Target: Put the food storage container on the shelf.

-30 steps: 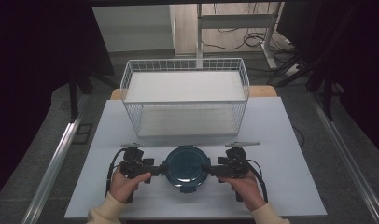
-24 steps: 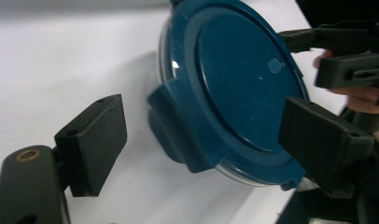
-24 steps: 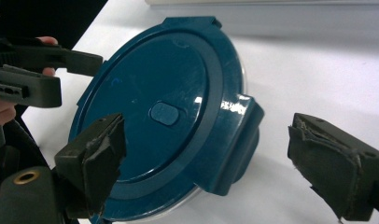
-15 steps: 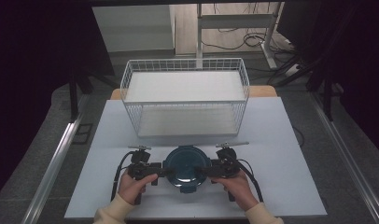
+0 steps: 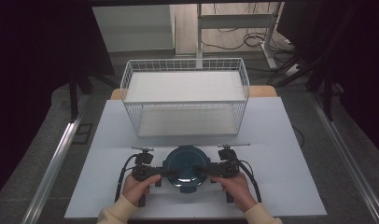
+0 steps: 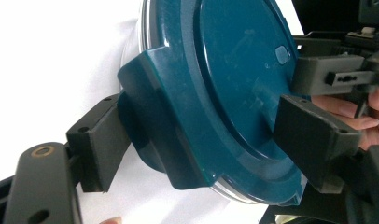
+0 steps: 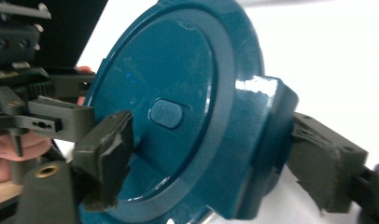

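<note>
- A round dark-blue lidded container (image 5: 186, 169) sits on the white table (image 5: 281, 154), directly between the two grippers.
- The left gripper (image 6: 204, 144) straddles one of the lid's side clips (image 6: 155, 121); one jaw is against the clip and the other over the lid top, and its jaws have just been closing slightly.
- The right gripper (image 7: 206, 161) brackets the opposite clip (image 7: 267, 140); its jaws have just been closing on it and now pinch the container.
- A white wire basket (image 5: 185, 100) stands beyond both grippers, well apart.
</note>
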